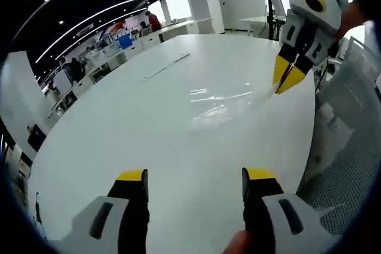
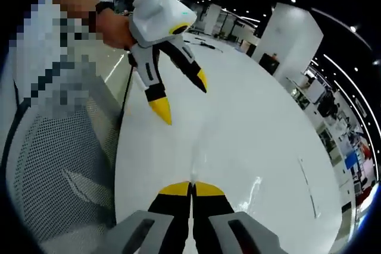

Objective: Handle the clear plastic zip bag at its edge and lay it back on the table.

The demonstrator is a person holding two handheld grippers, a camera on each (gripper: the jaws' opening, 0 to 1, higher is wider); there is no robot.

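Observation:
The clear plastic zip bag (image 1: 219,103) lies on the round white table (image 1: 149,135), visible mostly as shiny creases. In the left gripper view my right gripper (image 1: 290,81) reaches in from the upper right, its yellow tips shut on the bag's right edge at the table surface. My left gripper (image 1: 196,175) stands open over bare table, short of the bag and holding nothing. In the right gripper view my right gripper (image 2: 191,187) is shut with the bag's edge (image 2: 193,171) pinched between its tips. The rest of the bag (image 2: 253,190) glints to the right. The left gripper (image 2: 181,96) hovers open above the table.
A grey mesh chair (image 1: 342,147) (image 2: 65,171) stands close against the table's edge. A long thin strip (image 1: 166,66) lies further out on the table. A person's hand (image 2: 110,28) holds the left gripper. Desks and people fill the office behind.

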